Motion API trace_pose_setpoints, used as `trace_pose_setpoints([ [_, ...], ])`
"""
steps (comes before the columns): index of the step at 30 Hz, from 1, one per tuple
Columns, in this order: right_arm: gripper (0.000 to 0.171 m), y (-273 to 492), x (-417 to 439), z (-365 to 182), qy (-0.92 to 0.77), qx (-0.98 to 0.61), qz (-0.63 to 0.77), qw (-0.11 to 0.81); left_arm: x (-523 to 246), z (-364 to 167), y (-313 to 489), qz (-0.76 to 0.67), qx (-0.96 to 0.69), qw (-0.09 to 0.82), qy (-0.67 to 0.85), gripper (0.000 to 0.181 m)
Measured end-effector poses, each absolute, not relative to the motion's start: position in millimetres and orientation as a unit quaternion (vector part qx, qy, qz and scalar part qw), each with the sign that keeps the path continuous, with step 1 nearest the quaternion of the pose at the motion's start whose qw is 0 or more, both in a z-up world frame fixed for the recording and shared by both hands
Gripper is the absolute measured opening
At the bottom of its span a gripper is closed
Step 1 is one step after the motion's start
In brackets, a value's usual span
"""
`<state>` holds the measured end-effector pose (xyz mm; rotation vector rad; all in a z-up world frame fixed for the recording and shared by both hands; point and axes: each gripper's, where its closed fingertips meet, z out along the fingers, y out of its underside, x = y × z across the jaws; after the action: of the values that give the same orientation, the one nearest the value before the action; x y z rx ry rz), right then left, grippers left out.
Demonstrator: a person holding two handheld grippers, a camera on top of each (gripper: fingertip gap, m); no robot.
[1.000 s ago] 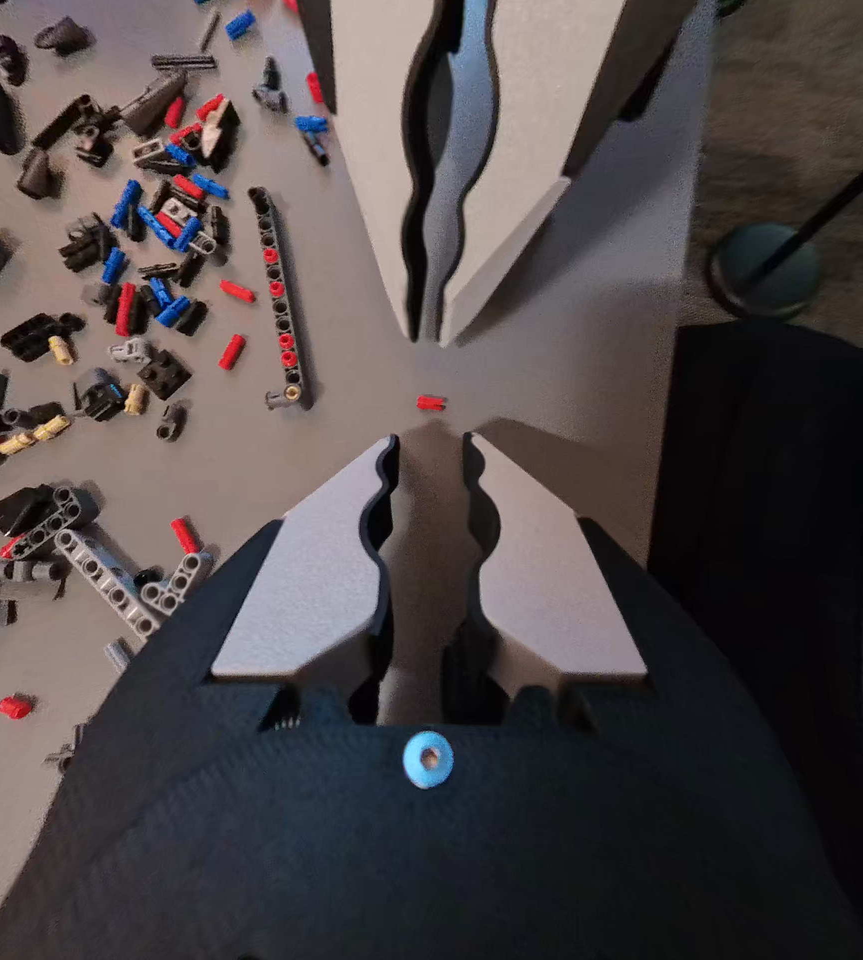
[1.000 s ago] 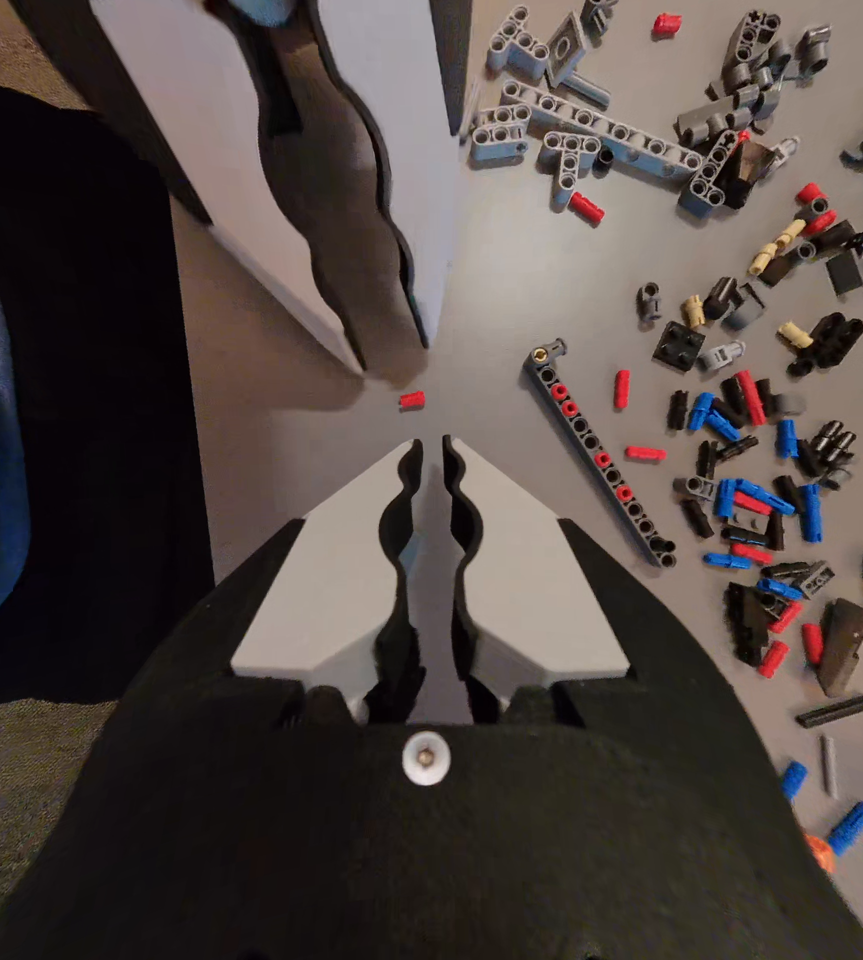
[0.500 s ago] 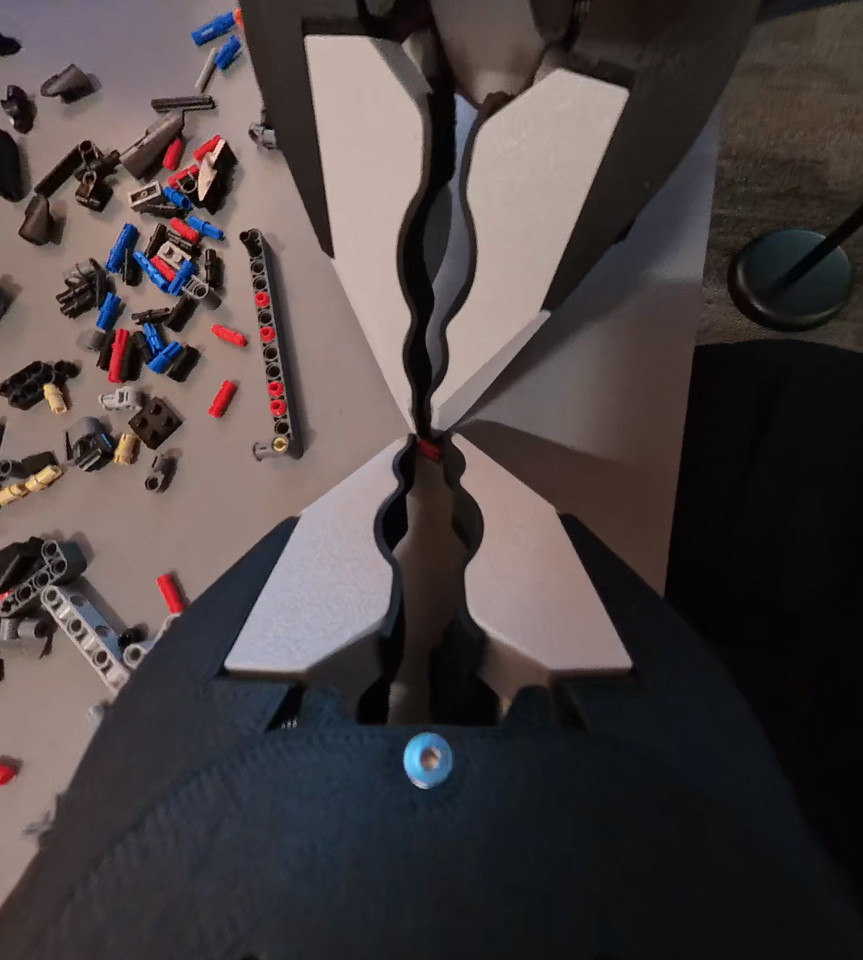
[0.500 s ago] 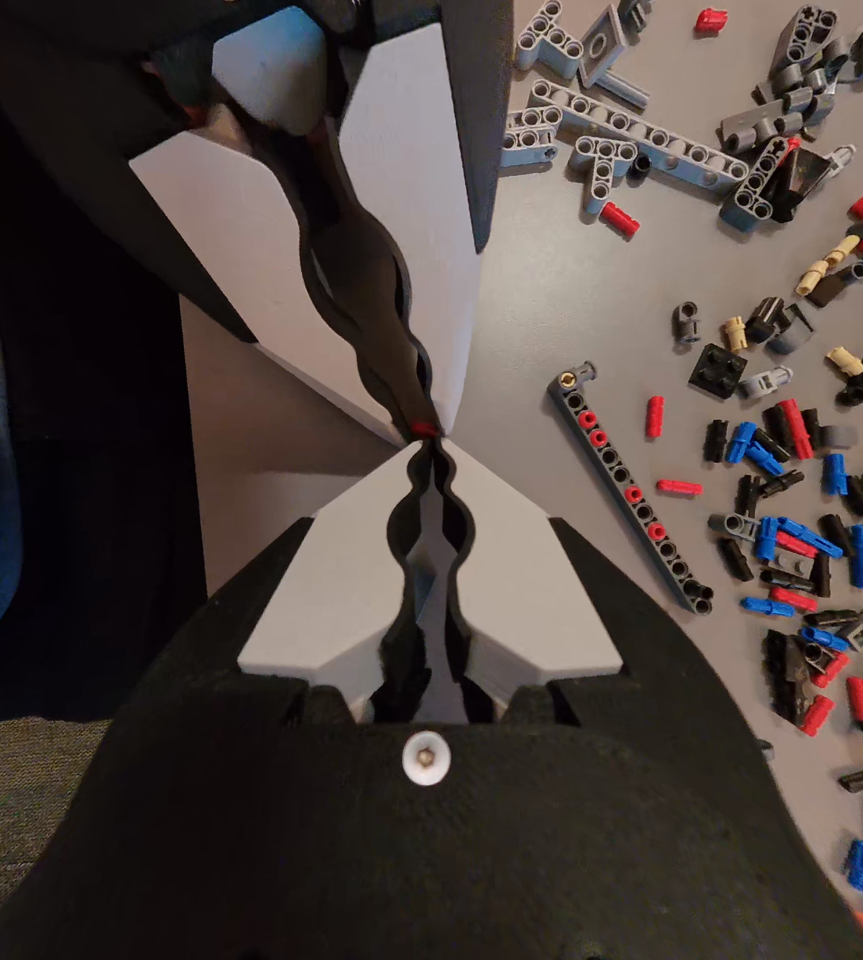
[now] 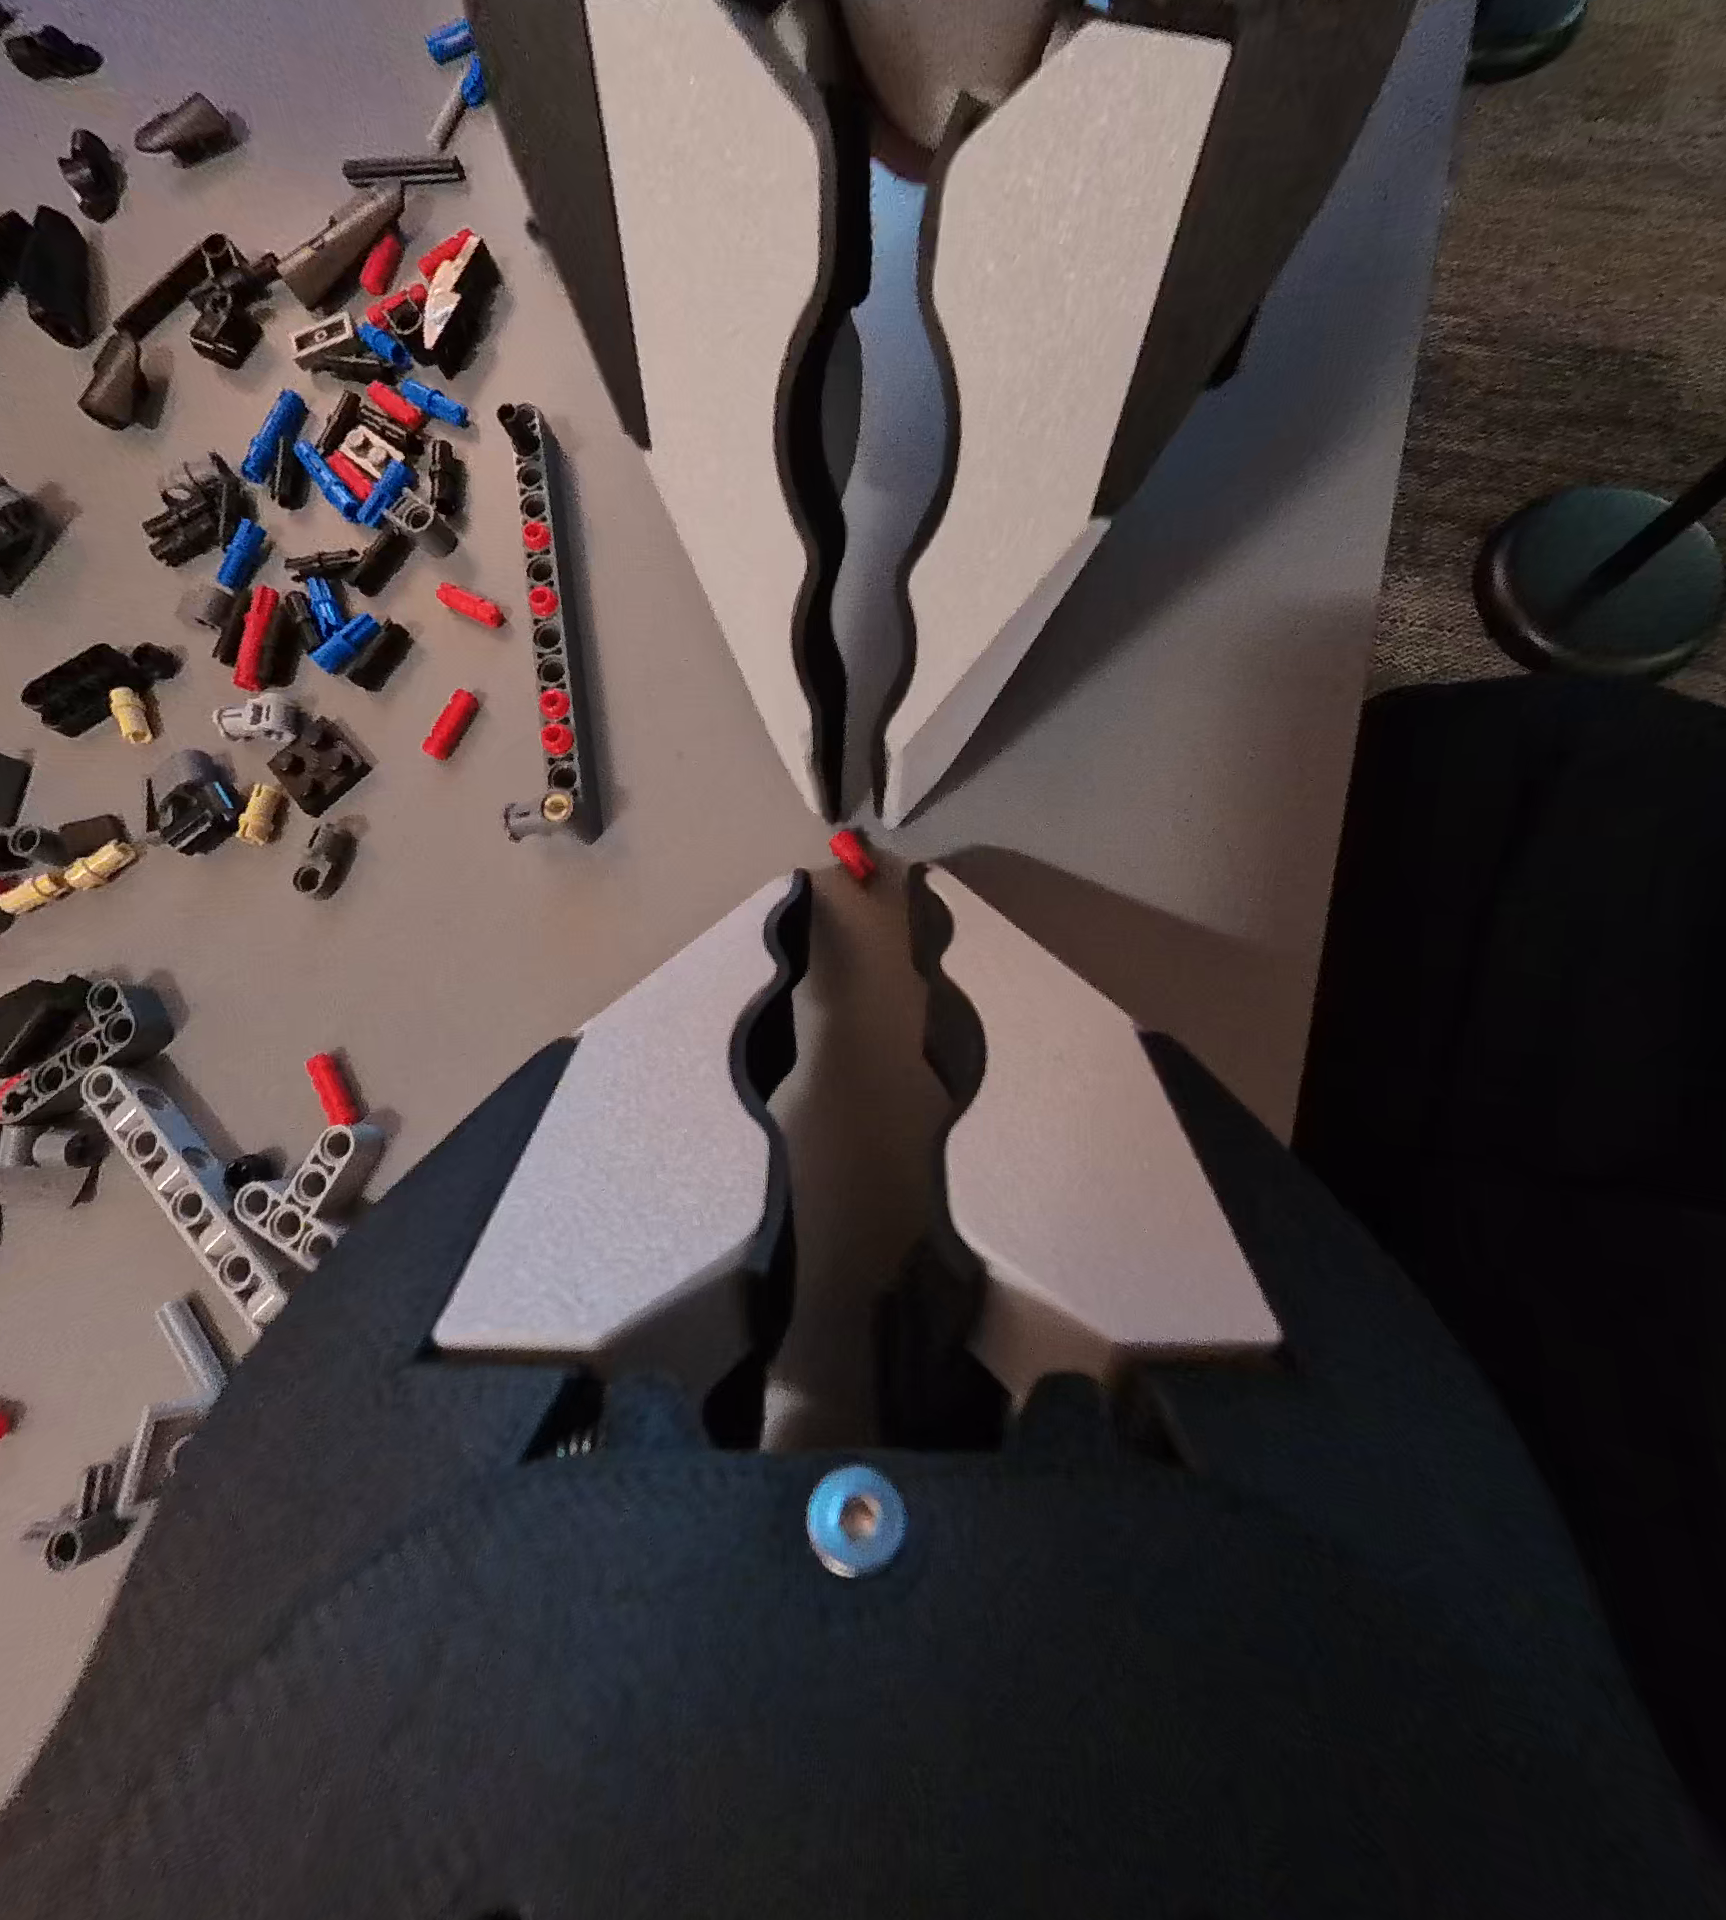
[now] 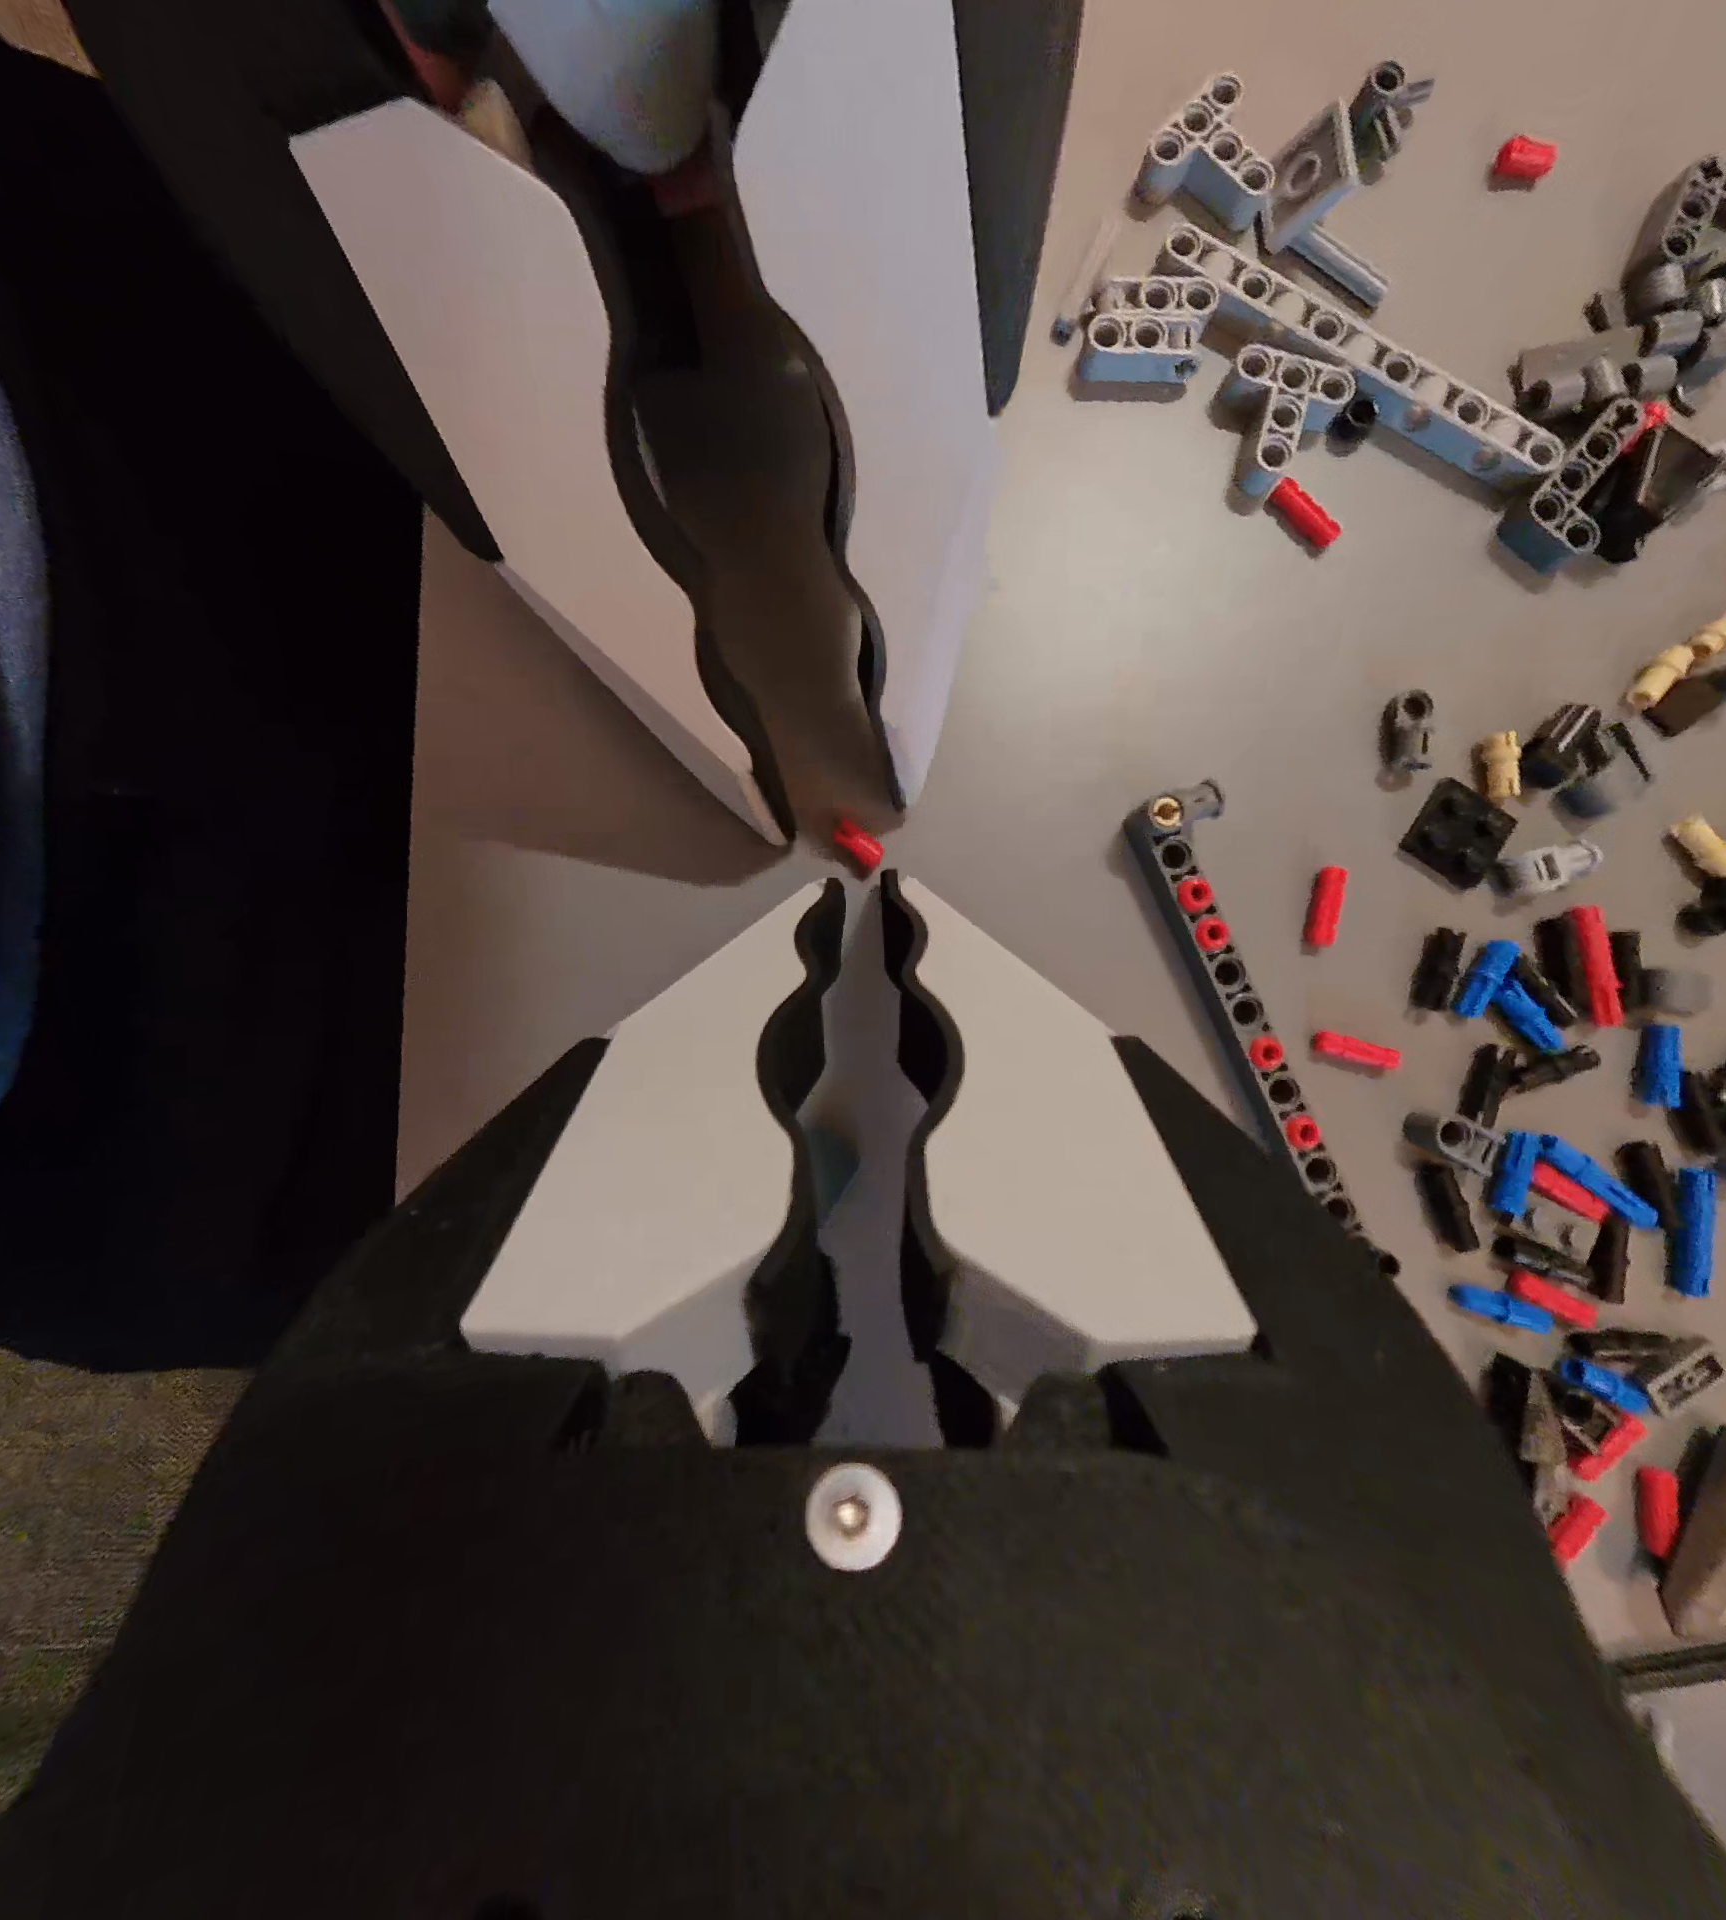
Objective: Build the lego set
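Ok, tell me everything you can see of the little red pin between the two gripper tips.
The red pin is a short plastic peg, seemingly cylindrical, lying tilted on the grey table, apart from the scattered parts. It sits between the tips of the left gripper and right gripper. Both are slightly open; neither grips it. Whether a tip touches it is unclear.

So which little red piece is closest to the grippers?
The red pin lying alone between the two grippers' tips, near the table edge. Every other red piece lies farther off among the scattered parts.
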<state>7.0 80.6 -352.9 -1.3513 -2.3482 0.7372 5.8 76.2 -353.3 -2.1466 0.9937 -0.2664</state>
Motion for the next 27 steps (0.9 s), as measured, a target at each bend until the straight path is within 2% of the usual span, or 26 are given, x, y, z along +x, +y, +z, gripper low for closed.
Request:
trace_pose_setpoints([
  [4,0.007,83,5,-353,-0.834,-0.464,0.25,0.164,6,-354,81,-0.09,-0.841,0.373,0.382,0.004],
  [16,0.005,84,2,-346,-0.814,-0.462,0.32,0.148,3,-352,85,-0.063,-0.822,0.397,0.402,0.003],
  [24,0.006,92,-2,-294,-0.688,-0.512,0.489,0.161,1,-295,95,-0.029,-0.747,0.539,0.389,0.002],
  [27,0.006,94,-2,-278,-0.651,-0.514,0.532,0.168,2,-282,99,-0.016,-0.73,0.561,0.391,0.002],
])
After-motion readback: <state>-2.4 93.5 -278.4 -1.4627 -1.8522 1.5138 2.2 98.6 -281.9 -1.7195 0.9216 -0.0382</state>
